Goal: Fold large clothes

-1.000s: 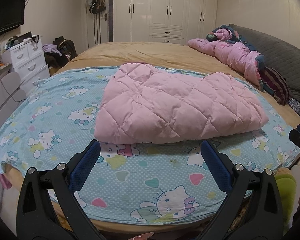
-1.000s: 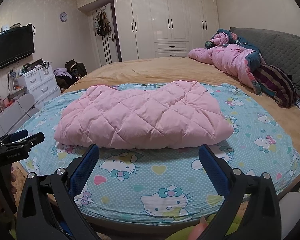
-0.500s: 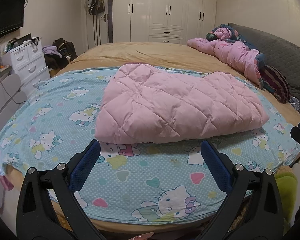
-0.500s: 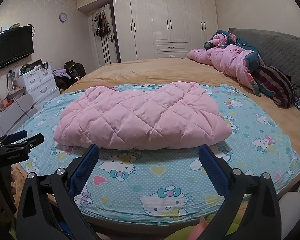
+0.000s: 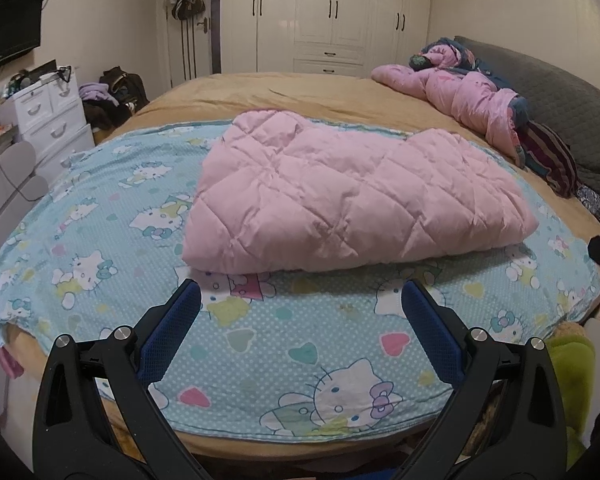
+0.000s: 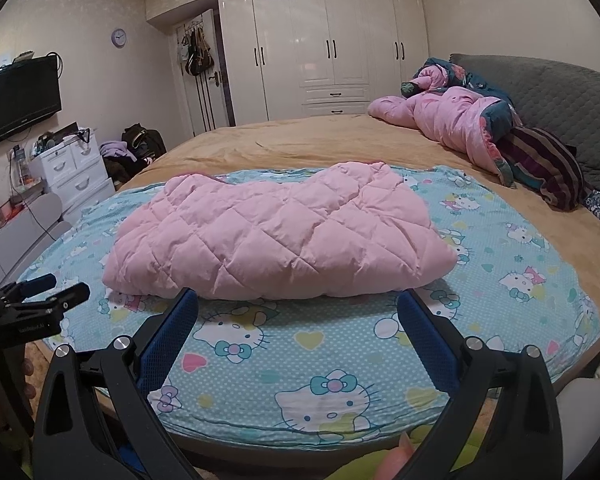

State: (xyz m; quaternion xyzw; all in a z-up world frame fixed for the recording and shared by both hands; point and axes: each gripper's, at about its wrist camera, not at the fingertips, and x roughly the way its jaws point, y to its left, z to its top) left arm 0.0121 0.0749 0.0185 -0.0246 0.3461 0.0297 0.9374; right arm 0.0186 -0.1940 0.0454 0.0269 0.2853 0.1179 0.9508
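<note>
A pink quilted garment (image 5: 352, 196) lies folded in a thick bundle on a blue cartoon-cat sheet (image 5: 284, 336) spread over the bed. In the right wrist view the same pink garment (image 6: 276, 236) sits just beyond my fingers on the sheet (image 6: 300, 372). My left gripper (image 5: 300, 300) stands open over the sheet's near edge, short of the garment's front left corner, holding nothing. My right gripper (image 6: 298, 308) is open too, its blue pads close to the garment's front edge without touching. The left gripper (image 6: 40, 296) shows at the left edge of the right wrist view.
A tan bedspread (image 6: 308, 140) covers the rest of the bed. A heap of pink bedding and a striped pillow (image 6: 540, 160) lie at the far right by a grey headboard (image 6: 560, 92). White drawers (image 5: 48, 116) and a wall television (image 6: 18, 100) stand left; wardrobes (image 6: 332, 40) behind.
Both grippers have crept slightly closer to the folded garment. Jaws stay wide apart and the garment has not moved.
</note>
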